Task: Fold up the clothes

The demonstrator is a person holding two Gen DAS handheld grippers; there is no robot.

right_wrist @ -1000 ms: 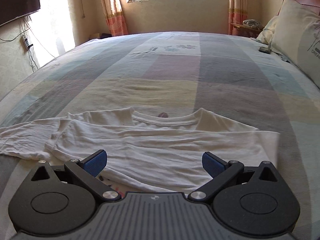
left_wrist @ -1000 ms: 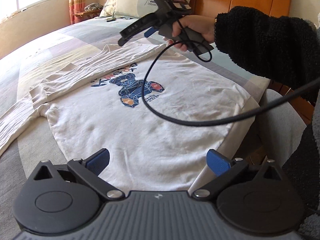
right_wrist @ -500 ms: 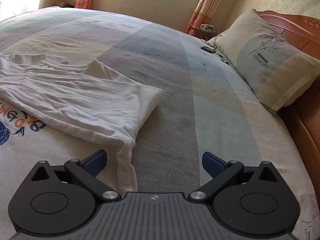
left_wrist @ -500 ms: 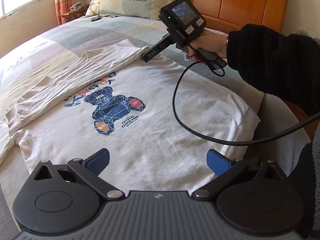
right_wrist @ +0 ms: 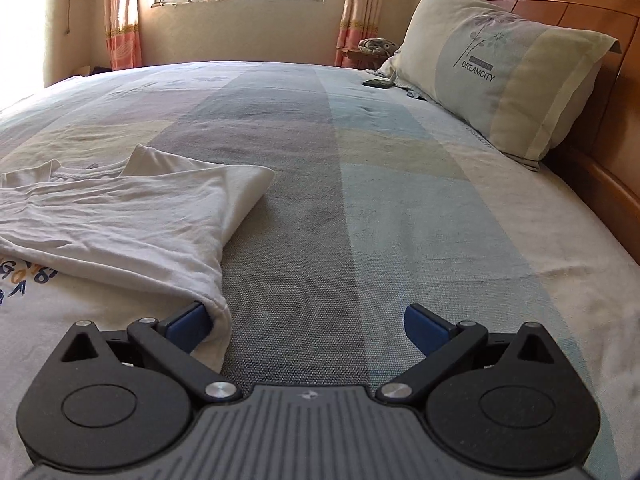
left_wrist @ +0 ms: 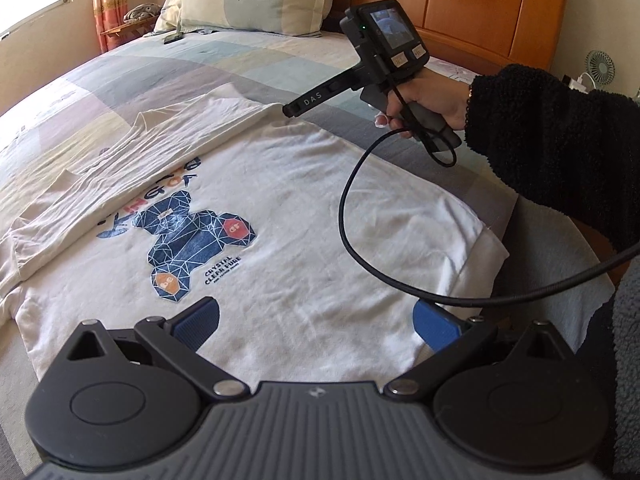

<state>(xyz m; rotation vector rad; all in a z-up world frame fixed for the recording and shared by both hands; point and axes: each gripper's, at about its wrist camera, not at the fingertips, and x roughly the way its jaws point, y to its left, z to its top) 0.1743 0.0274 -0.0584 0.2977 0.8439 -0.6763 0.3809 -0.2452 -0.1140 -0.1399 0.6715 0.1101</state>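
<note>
Left gripper (left_wrist: 316, 322) is hovering wide open, empty, over the near hem of the white shirt (left_wrist: 304, 208) lying flat on the bed (right_wrist: 360, 208). Right gripper (right_wrist: 306, 322), also wide open, is straddling the folded shoulder edge; advise seating cloth deeper before closing.

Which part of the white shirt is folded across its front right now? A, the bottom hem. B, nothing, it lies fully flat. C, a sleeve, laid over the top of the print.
C: a sleeve lies across the white shirt, covering the top of the print.
</note>
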